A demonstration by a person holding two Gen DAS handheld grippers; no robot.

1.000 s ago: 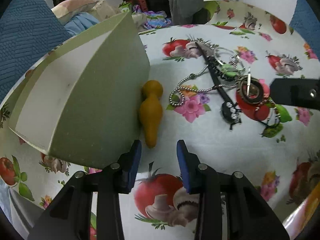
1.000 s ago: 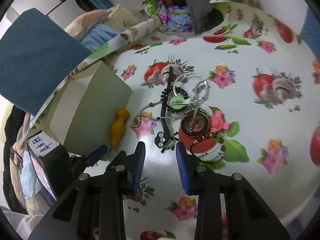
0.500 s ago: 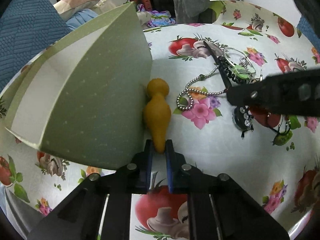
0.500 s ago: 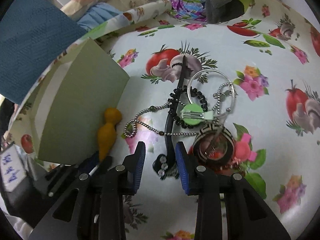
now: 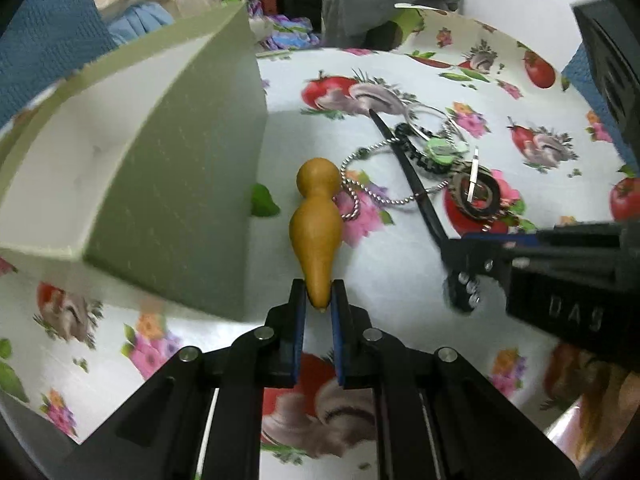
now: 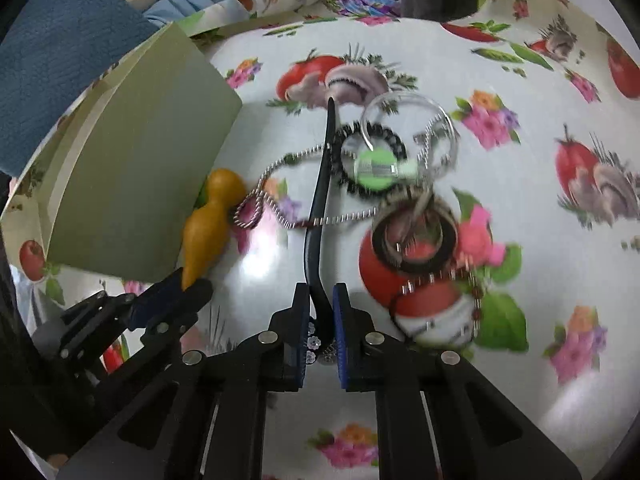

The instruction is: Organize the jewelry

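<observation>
Jewelry lay in a tangle on the flowered tablecloth (image 6: 520, 80), right of the green box (image 5: 168, 184). L gripper (image 5: 319, 300) was clamped on the narrow tip of the yellow gourd-shaped piece (image 5: 316, 224), just beside the box wall. R gripper (image 6: 321, 300) was closing w/ the black hair stick (image 6: 318, 208) between its pads, near the stick's rhinestone end. Bead chain (image 6: 276, 200), green clip (image 6: 376, 168), black ring (image 6: 414, 240) lay amid the tangle.
</observation>
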